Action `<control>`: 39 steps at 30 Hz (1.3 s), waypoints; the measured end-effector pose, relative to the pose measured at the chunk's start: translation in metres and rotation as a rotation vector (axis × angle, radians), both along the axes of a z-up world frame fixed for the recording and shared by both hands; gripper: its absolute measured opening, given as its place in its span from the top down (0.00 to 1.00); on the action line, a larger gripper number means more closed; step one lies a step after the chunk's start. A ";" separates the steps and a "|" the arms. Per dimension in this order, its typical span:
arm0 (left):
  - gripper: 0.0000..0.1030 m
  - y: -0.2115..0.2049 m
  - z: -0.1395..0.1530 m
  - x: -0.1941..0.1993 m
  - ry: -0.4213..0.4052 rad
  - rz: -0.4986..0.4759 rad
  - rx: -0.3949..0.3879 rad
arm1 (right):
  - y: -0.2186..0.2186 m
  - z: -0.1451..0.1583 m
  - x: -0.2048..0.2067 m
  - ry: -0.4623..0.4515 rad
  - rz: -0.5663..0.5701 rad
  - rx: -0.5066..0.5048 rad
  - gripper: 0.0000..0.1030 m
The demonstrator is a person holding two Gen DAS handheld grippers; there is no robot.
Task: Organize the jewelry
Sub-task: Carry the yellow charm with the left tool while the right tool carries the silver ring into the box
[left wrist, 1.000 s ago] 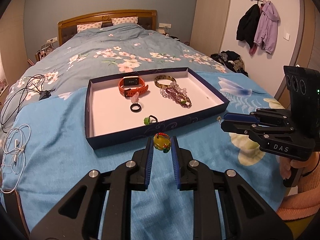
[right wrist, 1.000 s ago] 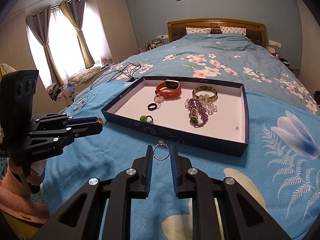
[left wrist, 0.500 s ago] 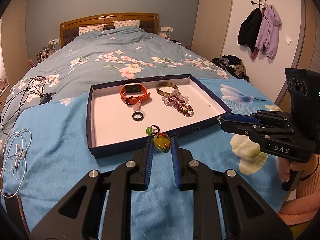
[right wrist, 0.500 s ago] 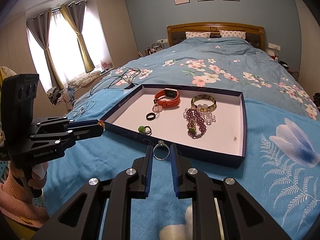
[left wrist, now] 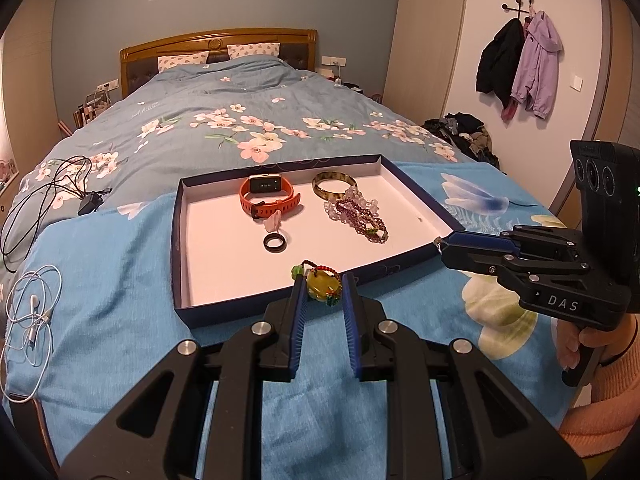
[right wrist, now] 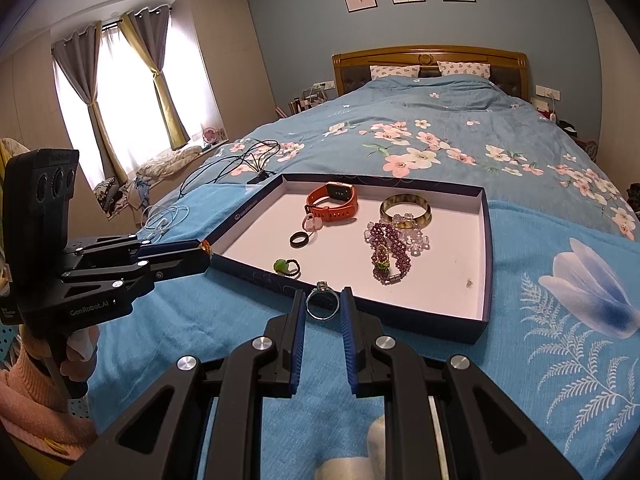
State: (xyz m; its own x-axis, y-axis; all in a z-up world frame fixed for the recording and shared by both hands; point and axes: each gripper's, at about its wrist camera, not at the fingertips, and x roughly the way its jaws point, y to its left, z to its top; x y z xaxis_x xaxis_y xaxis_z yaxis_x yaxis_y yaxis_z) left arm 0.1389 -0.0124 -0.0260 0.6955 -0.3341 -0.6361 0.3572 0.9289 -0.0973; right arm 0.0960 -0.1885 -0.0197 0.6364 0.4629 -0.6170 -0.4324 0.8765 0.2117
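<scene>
Over the blue floral bed (left wrist: 120,264), the left gripper (left wrist: 323,292) is clamping its jaws on a yellow stone pendant (left wrist: 320,285) with red beading, while the right gripper (right wrist: 322,304) is pinching a silver gem-set ring (right wrist: 322,300), both at the six o'clock edge of the shallow navy tray (right wrist: 486,240).

Both handheld tools are matte black plastic linkages with round silver screws at the joints and ribbed blue pads lining the inner faces of the fingers. The left gripper (left wrist: 323,292) bears white "GenRobot.AI" lettering on its side and a boxy black camera block with three round lenses. The right gripper (right wrist: 323,303) reads "DAS" in white and has a tiny green light. A fuzzy salmon-pink knit sleeve (left wrist: 608,412) covers each wrist.
</scene>
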 end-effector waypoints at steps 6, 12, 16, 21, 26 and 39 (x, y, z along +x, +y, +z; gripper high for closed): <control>0.82 -0.001 0.001 0.003 -0.001 0.001 0.000 | 0.000 0.002 0.003 -0.001 -0.003 0.004 0.85; 0.82 -0.002 0.002 0.006 -0.002 0.003 0.000 | 0.000 0.002 0.005 -0.002 -0.005 0.006 0.85; 0.82 -0.003 0.002 0.007 -0.003 0.001 0.002 | 0.000 0.002 0.007 -0.003 -0.006 0.003 0.85; 0.82 -0.004 0.003 0.010 -0.003 0.002 -0.001 | 0.000 0.004 0.012 -0.007 -0.008 0.010 0.85; 0.82 -0.004 0.003 0.011 -0.004 0.002 0.000 | 0.001 0.006 0.018 -0.011 -0.007 0.008 0.85; 0.82 -0.004 0.002 0.027 -0.005 0.011 0.005 | 0.004 0.008 0.031 -0.018 -0.005 -0.004 0.85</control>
